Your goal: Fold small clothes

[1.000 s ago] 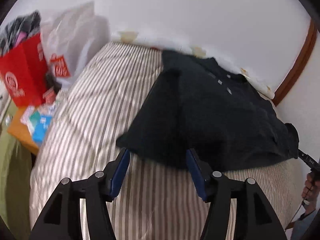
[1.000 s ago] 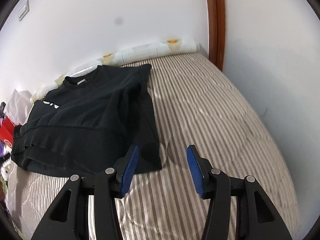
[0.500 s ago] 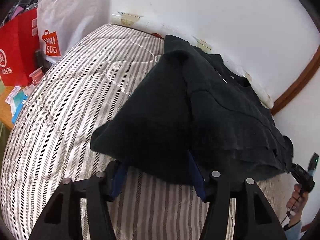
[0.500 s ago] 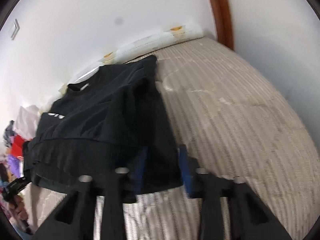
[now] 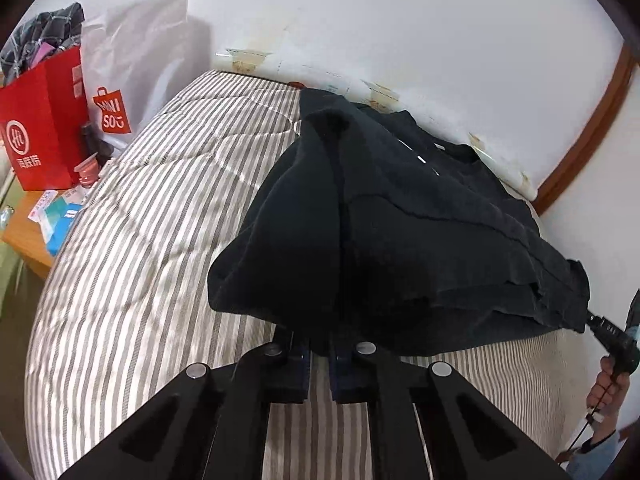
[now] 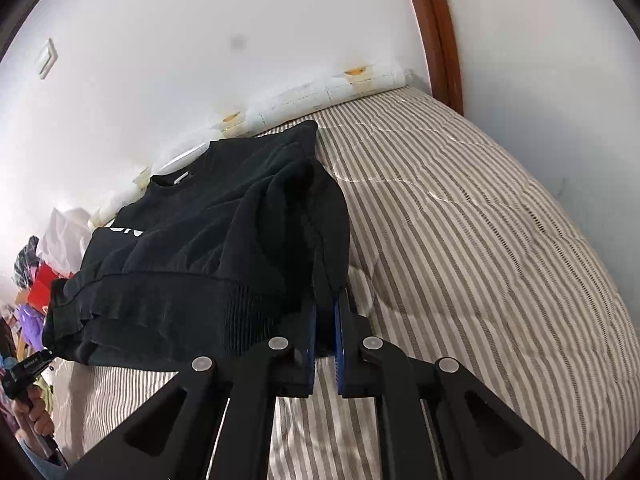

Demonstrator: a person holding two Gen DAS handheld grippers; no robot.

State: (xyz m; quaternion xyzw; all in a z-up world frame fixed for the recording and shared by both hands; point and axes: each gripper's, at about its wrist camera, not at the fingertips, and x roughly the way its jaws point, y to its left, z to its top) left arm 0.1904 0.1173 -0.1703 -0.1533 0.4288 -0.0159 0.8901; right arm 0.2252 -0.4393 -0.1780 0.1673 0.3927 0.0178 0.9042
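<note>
A black sweatshirt (image 5: 420,232) lies on the striped bed (image 5: 152,240), collar toward the wall. My left gripper (image 5: 319,350) is shut on its near left hem corner, and the cloth lifts off the bed there. My right gripper (image 6: 324,332) is shut on the near right hem corner of the same sweatshirt (image 6: 208,248), also raised. The fingertips of both are buried in the black cloth. The right gripper shows at the far right of the left wrist view (image 5: 612,336), and the left gripper at the far left of the right wrist view (image 6: 28,368).
A red paper bag (image 5: 40,128) and a white shopping bag (image 5: 132,68) stand left of the bed, above a wooden side table (image 5: 28,236) with packets. A white wall runs behind the bed. A brown wooden frame (image 6: 436,32) stands at the right corner.
Both grippers moved forward onto the sweatshirt's near hem corners and closed on them. The hem now lifts off the bed.
</note>
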